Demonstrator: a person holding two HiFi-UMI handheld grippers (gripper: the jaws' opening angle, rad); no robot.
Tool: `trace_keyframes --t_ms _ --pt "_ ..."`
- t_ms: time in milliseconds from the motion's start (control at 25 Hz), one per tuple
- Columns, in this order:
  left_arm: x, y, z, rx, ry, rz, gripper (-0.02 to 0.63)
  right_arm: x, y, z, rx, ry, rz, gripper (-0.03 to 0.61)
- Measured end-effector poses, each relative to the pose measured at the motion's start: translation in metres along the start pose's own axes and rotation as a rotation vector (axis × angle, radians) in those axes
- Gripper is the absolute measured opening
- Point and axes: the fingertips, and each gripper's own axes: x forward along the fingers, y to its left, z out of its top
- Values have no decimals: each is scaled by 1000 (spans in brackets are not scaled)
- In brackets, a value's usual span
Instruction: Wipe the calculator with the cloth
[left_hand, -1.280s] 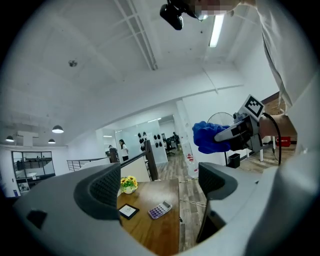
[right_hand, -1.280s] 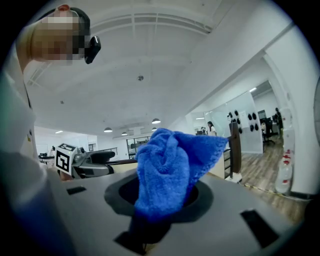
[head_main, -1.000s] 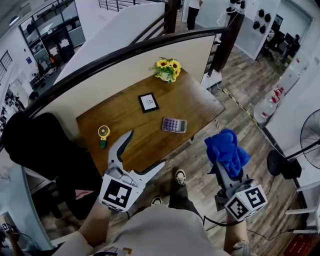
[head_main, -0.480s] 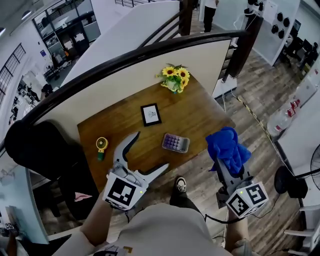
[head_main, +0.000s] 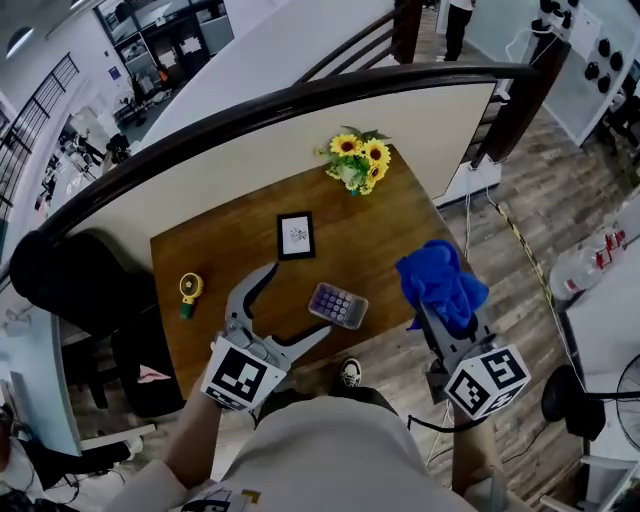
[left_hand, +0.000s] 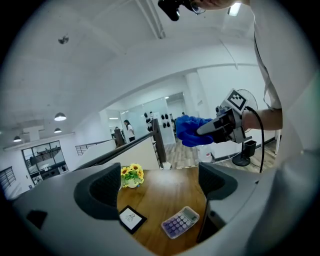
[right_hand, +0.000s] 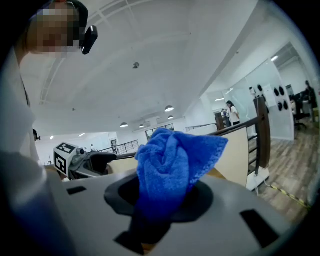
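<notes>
My right gripper (right_hand: 159, 202) has both jaws clamped on the blue cloth (right_hand: 172, 162), which bunches upright above them. At far left I see the left gripper (right_hand: 95, 161) and its marker cube (right_hand: 64, 152). A dark handrail (right_hand: 245, 125) crosses behind.

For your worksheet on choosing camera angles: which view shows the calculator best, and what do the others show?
The left gripper view: the calculator appears largest there, framed by the open jaws, keys and display plain. The head view shows it whole but small on the table. The right gripper view shows none of it.
</notes>
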Motion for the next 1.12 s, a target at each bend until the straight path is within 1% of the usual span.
trace_keyframes --t_ms 120,240,360,440,560,720,880,960,1120 --pt "16 6 -3 -2 5 22 462 17 -19 -5 11 39 38 127" --pt "31 10 -14 34 47 18 462 34 -33 -11 21 73 63 127" --pt "40 12 -32 43 83 -4 462 47 -38 -19 36 98 77 127" --pt "49 12 -45 44 93 -38 462 54 -41 -25 50 106 81 127" --pt "62 9 -67 92 124 -117 462 66 -42 -33 76 112 88 127" --pt "72 1 -95 111 135 -243 462 78 -39 -46 93 143 61 127" --pt "83 -9 -127 196 141 -369 462 87 -35 -64 108 177 23 127" --pt "89 -16 -146 218 148 -433 462 92 -33 -76 119 197 6 127" --pt "99 -26 -193 253 209 -560 462 102 -28 -104 148 238 -17 127"
